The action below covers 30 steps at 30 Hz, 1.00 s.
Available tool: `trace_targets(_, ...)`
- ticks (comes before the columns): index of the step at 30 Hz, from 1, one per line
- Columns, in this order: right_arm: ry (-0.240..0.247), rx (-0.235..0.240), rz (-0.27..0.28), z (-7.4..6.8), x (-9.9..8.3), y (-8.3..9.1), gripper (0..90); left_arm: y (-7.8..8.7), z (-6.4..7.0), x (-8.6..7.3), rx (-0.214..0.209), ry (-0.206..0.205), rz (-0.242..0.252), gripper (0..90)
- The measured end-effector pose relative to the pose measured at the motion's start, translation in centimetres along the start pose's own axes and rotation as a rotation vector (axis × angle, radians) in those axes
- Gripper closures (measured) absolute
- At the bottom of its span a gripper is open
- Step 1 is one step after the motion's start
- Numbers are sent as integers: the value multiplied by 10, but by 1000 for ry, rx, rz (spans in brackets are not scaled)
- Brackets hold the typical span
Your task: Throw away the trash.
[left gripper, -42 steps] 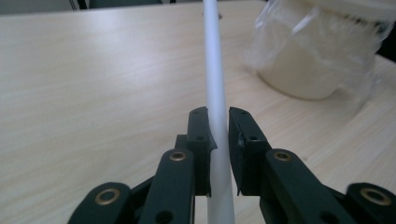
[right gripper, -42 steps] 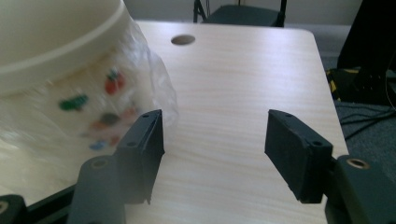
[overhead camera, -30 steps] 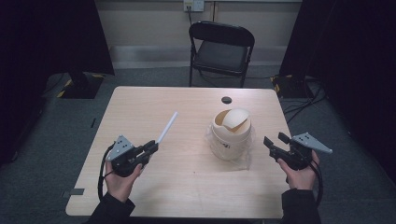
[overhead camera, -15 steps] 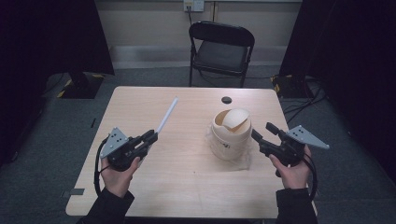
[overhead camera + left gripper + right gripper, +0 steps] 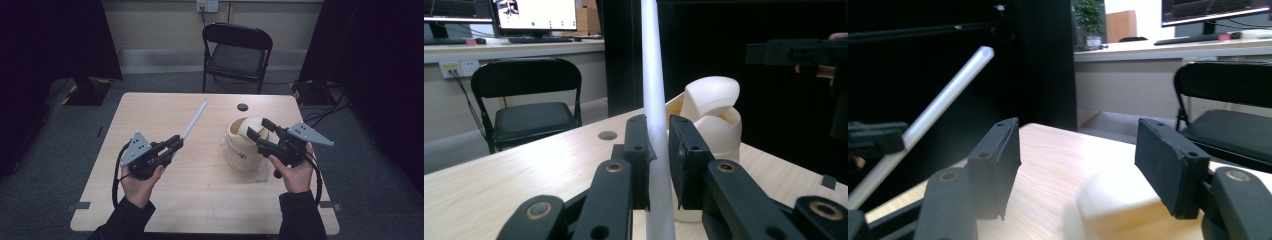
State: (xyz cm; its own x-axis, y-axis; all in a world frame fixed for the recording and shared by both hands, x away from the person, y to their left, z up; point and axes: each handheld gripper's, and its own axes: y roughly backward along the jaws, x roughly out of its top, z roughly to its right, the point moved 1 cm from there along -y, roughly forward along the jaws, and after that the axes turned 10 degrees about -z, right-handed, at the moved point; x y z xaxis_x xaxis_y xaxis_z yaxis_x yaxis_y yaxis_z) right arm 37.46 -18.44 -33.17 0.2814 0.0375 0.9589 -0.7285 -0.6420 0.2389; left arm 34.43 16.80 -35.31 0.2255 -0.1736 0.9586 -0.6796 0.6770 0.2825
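left tool point(image 5: 176, 142) clamping straw point(image 5: 195, 119), which is jutting up ahead of it | right tool point(image 5: 260, 131) gaping over cup point(image 5: 243, 145) | risk: you are nudging the lid point(image 5: 712, 94), tipping cup; straw pivoting in grip

Two forearms in dark sleeves reach in from the table's near edge. The left hand point(image 5: 137, 180) holds the left gripper point(image 5: 175, 141) over the table's left half, jaws pinched together and pointing toward the far right corner, its grey plate tilted to the left. The right hand point(image 5: 295, 172) raises the right gripper point(image 5: 260, 129) over the right half, jaws spread wide and angled toward the far left corner.
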Motion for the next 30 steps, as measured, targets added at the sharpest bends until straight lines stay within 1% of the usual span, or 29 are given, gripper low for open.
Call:
trace_targets(6, -8, 64, 20, -13, 8, -13, 363, -5, 7, 1, -19, -11, 0, 794)
trace_targets(8, -5, 85, 15, -17, 8, -18, 370, -6, 10, 0, -21, -15, -2, 794)
trace_targets(11, -7, 117, 12, -22, 8, -25, 377, -10, 14, 1, -40, -23, -2, 794)
trace_targets(15, -14, 146, 5, -28, 7, -32, 385, -15, 19, 2, -52, -35, 4, 794)
trace_targets(18, -17, 161, 9, -31, 7, -36, 404, -19, 23, 3, -55, -48, -1, 794)
trace_targets(21, -39, 193, 24, -32, 7, -39, 427, -22, 26, 4, -64, -50, 3, 794)
trace_targets(24, -58, 212, 22, -34, 7, -42, 450, -25, 30, 6, -76, -52, 7, 794)
trace_targets(27, -72, 231, 16, -37, 7, -45, 479, -27, 34, 6, -88, -70, 0, 794)
trace_targets(28, -79, 240, 15, -37, 7, -46, 488, -28, 36, 6, -90, -64, 6, 794)
trace_targets(29, -85, 246, 14, -38, 6, -47, 500, -28, 36, 5, -90, -70, 2, 794)
trace_targets(30, -89, 252, 14, -39, 6, -48, 510, -28, 37, 5, -95, -62, 4, 794)
